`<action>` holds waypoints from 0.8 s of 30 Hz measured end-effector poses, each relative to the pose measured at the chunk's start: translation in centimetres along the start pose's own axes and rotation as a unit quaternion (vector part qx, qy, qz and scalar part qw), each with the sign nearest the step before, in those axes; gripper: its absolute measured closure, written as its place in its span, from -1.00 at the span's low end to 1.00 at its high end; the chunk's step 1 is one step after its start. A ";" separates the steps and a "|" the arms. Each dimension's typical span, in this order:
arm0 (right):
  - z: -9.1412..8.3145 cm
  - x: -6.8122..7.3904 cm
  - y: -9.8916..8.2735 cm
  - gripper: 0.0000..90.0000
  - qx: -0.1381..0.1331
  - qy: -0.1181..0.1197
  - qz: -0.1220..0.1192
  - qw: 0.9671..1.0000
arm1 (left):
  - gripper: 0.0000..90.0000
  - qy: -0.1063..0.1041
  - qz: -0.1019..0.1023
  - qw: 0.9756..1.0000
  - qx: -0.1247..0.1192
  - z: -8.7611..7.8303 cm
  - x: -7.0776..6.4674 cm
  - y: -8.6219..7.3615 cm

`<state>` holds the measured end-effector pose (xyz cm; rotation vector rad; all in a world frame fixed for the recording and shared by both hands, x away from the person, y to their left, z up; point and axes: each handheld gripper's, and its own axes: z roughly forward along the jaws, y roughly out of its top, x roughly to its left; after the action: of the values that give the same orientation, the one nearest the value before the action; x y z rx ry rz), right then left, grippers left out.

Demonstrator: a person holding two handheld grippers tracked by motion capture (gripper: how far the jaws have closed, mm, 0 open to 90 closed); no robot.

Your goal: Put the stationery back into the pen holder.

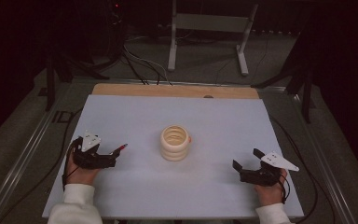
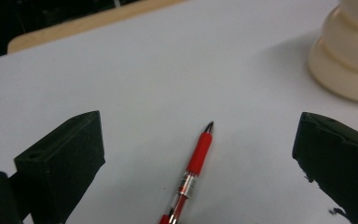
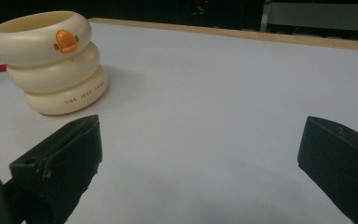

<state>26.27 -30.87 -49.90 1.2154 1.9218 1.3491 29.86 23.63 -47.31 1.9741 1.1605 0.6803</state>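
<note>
Resting low on the white table (image 1: 135, 112): left gripper (image 2: 200, 154), jaws spread wide, red pen (image 2: 196, 161) lying loose between them, tip toward the cream ringed holder (image 1: 175, 142) at centre. Right gripper (image 1: 247, 163) likewise released, grasping nothing, well apart from holder. Orange duck bill up top; tiny lettering below, unreadable.

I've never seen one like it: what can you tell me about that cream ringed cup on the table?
The cup looks like three glossy cream rings stacked, probably plastic or ceramic, open on top. An orange duck bill and two dots mark the top ring; small orange lettering marks the bottom one. It stands upright mid-table, touching neither gripper.
</note>
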 end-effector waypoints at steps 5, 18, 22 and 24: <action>0.0 -0.1 0.0 -1.00 0.001 0.001 0.002 1.000 | -0.89 -0.011 0.004 0.999 0.031 1.3 0.4 0.2; 0.1 -0.2 0.0 -1.00 0.005 0.001 0.003 1.000 | -0.65 -0.019 0.016 0.991 0.132 4.6 0.8 -0.4; 0.2 -0.1 -0.1 -1.00 0.008 0.004 0.006 1.000 | -0.33 -0.023 0.026 0.987 0.155 5.0 0.9 -0.1; 0.2 -0.1 -0.1 -1.00 0.009 0.004 0.005 1.000 | -0.06 -0.030 0.028 0.986 0.159 5.1 1.0 0.0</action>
<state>26.47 -30.88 -50.07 1.2316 1.9391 1.3467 34.10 22.80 -50.22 2.2848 1.2417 0.4828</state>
